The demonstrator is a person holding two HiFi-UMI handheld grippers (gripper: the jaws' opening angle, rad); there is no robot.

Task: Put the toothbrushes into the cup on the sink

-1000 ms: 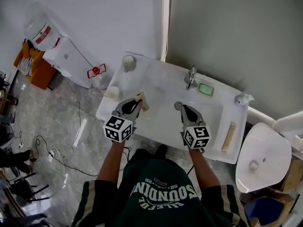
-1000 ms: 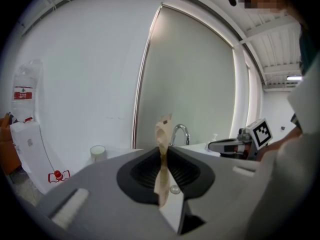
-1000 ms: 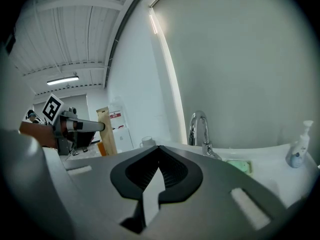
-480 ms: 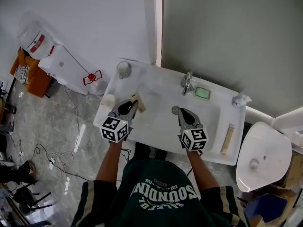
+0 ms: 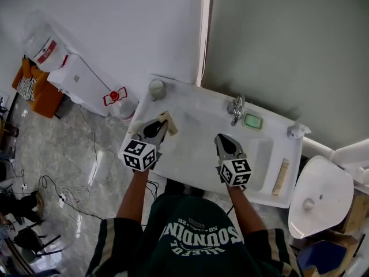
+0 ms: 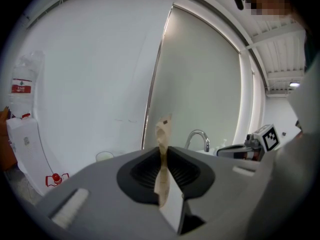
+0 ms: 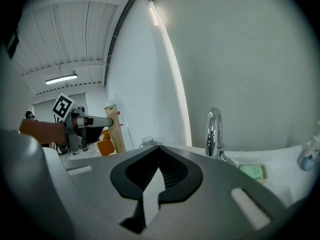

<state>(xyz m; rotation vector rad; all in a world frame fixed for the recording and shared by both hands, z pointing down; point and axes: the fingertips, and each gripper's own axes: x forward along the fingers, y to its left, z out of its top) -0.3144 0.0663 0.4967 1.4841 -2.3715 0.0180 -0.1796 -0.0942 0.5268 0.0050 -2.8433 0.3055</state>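
My left gripper is shut on a beige packaged toothbrush, which stands up between its jaws above the sink's left side. The white cup sits at the sink's back left corner, beyond the left gripper and apart from it; it also shows as the cup and the cup. A second packaged toothbrush lies on the sink's right ledge. My right gripper hovers over the basin, shut with nothing in it.
The white sink has a chrome faucet at the back, with a green soap dish beside it and a soap dispenser at the back right. A toilet stands to the right, a water dispenser to the left.
The head view has shifted. The left gripper with the toothbrush has edged a little nearer the cup; the right gripper has drifted slightly left over the basin.
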